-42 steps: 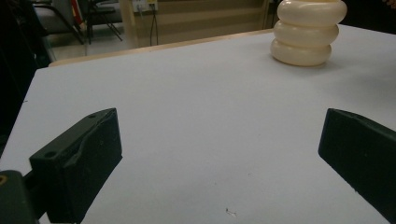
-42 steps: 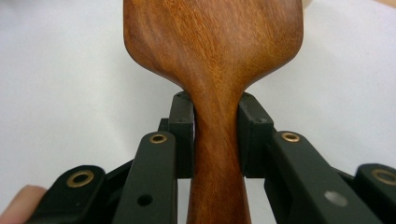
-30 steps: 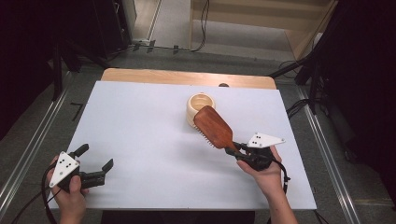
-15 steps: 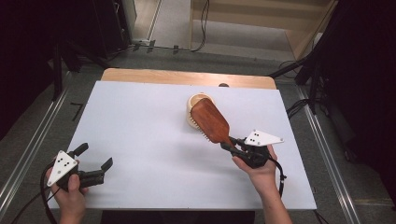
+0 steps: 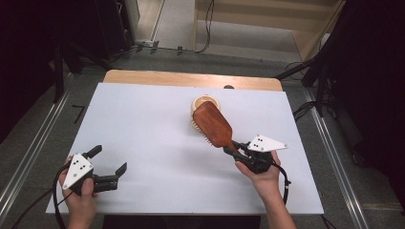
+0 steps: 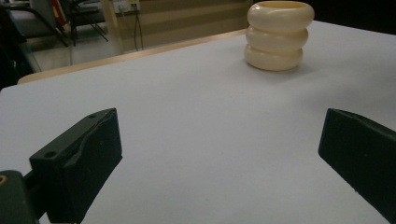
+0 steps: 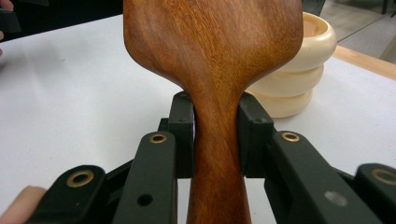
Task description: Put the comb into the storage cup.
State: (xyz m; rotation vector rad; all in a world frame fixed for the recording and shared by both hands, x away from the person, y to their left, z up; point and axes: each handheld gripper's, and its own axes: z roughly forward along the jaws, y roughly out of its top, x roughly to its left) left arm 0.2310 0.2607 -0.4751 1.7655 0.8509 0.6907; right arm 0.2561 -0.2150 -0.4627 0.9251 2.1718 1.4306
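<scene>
The right claw (image 5: 232,149) pinches the wooden hairbrush (image 5: 213,124) by its narrow handle, both jaws pressed to its sides; the brush head hangs tilted over the cream ringed holder (image 5: 204,103) near the tabletop's (image 5: 143,124) far edge; the left claw (image 5: 111,164) is spread and holds nothing, well apart; the brush looks stiff, light and smooth, perhaps slippery, so the waisted neck seems the safest hold

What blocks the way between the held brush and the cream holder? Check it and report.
Nothing visible does. The right gripper is shut on the neck of the wooden hairbrush, whose head hangs over the near rim of the cream ringed holder. The holder's mouth looks open, and the white table around it lies bare.
</scene>
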